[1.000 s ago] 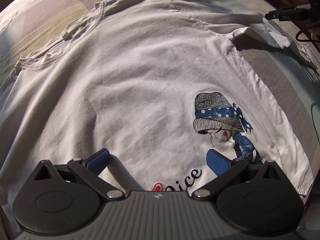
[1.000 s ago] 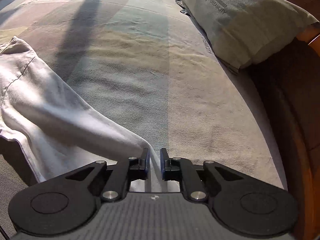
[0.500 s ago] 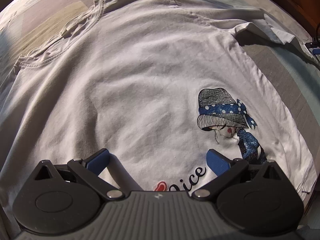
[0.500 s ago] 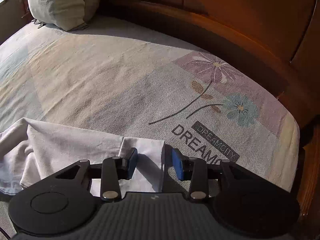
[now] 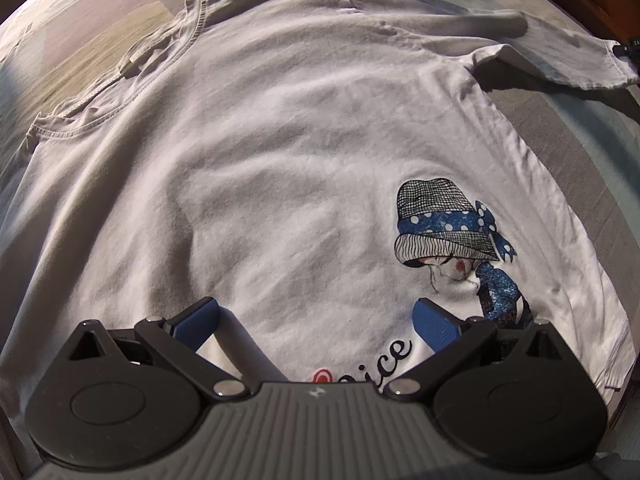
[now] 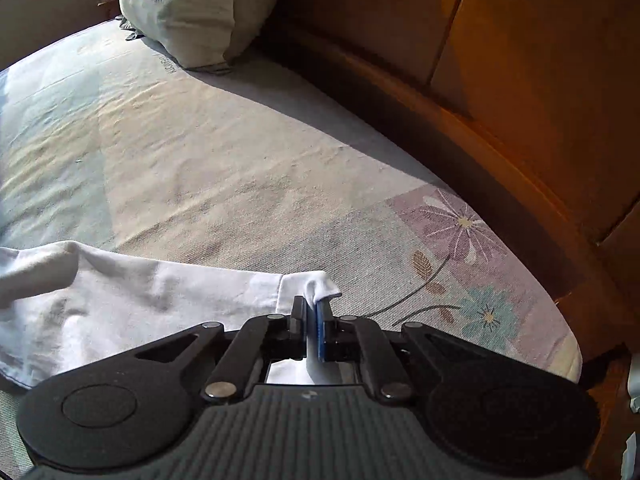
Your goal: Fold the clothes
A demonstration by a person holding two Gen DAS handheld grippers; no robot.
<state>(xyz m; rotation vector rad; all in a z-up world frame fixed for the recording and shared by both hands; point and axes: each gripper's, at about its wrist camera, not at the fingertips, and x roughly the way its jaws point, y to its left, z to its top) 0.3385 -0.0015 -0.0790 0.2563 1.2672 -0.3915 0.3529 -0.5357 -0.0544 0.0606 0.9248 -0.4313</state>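
Observation:
A white T-shirt (image 5: 288, 168) lies flat on the bed, neckline at the upper left, a print of a girl in a hat (image 5: 444, 224) at the lower right. My left gripper (image 5: 314, 314) is open and empty, hovering just above the shirt's lower part. In the right wrist view my right gripper (image 6: 311, 308) is shut on the cuff of the shirt's sleeve (image 6: 132, 296), which stretches off to the left over the bedsheet. That sleeve also shows at the upper right of the left wrist view (image 5: 560, 52).
The bedsheet (image 6: 248, 168) has a flower print near its right edge. A pillow (image 6: 200, 8) leans at the far end. A wooden bed frame (image 6: 500, 128) runs close along the right side.
My right gripper opened over the sleeve cuff half a second ago and has now closed on it. The left gripper has stayed open and drifted slightly over the shirt.

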